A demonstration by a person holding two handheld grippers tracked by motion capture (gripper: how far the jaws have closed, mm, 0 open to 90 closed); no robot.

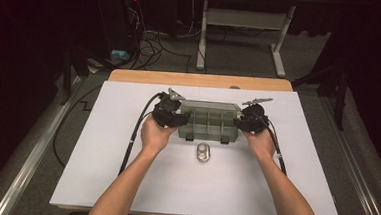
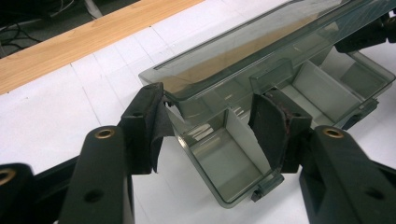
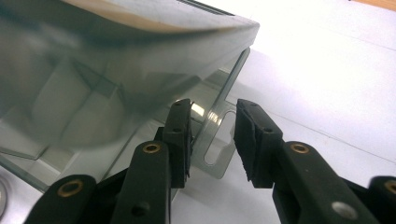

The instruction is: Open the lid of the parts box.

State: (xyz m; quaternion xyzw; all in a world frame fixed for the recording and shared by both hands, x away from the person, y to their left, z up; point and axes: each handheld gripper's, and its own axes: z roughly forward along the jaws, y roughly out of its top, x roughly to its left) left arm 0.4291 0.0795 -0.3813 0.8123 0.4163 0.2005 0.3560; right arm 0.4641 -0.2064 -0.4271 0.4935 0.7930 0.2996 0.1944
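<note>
Both grippers sit at the ends of a smoky clear compartment box in the middle of the white table: left gripper at its left end, right gripper at its right, a small metal piece just nearer.

Left gripper view: jaws stand wide apart astride the box's end corner, pads clear of it; the raised lid runs off frame.

Right gripper view: jaws stand parted around the end tab; the lid is blurred, contact unclear.
</note>
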